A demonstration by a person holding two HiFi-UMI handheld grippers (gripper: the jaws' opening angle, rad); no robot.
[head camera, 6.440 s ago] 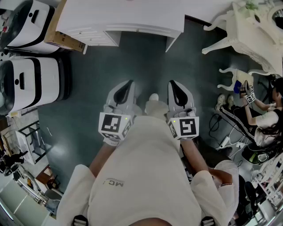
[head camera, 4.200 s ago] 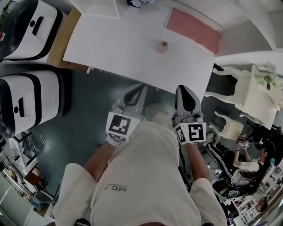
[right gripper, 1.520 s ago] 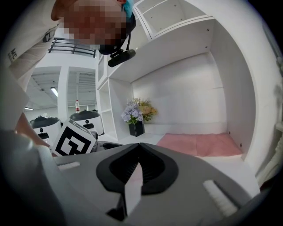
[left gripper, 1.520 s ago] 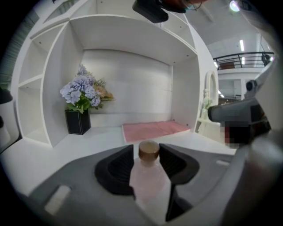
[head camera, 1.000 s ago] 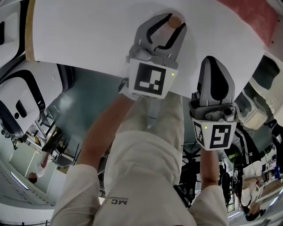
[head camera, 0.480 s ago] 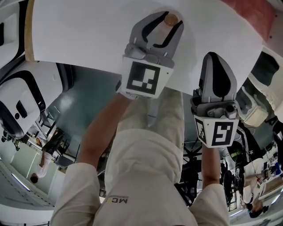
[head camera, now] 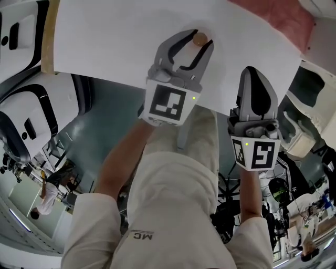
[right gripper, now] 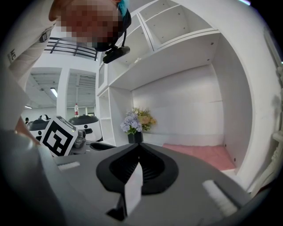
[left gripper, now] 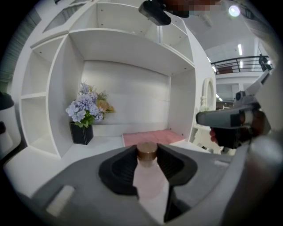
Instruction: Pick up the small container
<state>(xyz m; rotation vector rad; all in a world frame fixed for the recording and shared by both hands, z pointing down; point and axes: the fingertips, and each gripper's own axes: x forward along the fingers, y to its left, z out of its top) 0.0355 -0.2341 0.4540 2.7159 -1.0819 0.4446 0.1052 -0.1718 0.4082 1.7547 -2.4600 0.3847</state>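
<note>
The small container is a pale pink bottle with a brown cap, over the white desk top. My left gripper holds it, with a jaw on each side of its neck. In the left gripper view the black pads press on the container just below the cap. Its base is hidden, so whether it rests on the desk cannot be told. My right gripper hangs at the desk's near edge to the right. Its jaws are shut with nothing between them, as the right gripper also shows in its own view.
A pink mat lies at the back right of the desk. A black pot of flowers stands in the white shelf alcove. White and black machines stand on the floor at left, and white furniture at right.
The left gripper and the container between its jaws have shifted slightly lower in the head view together. The right gripper has barely moved.
</note>
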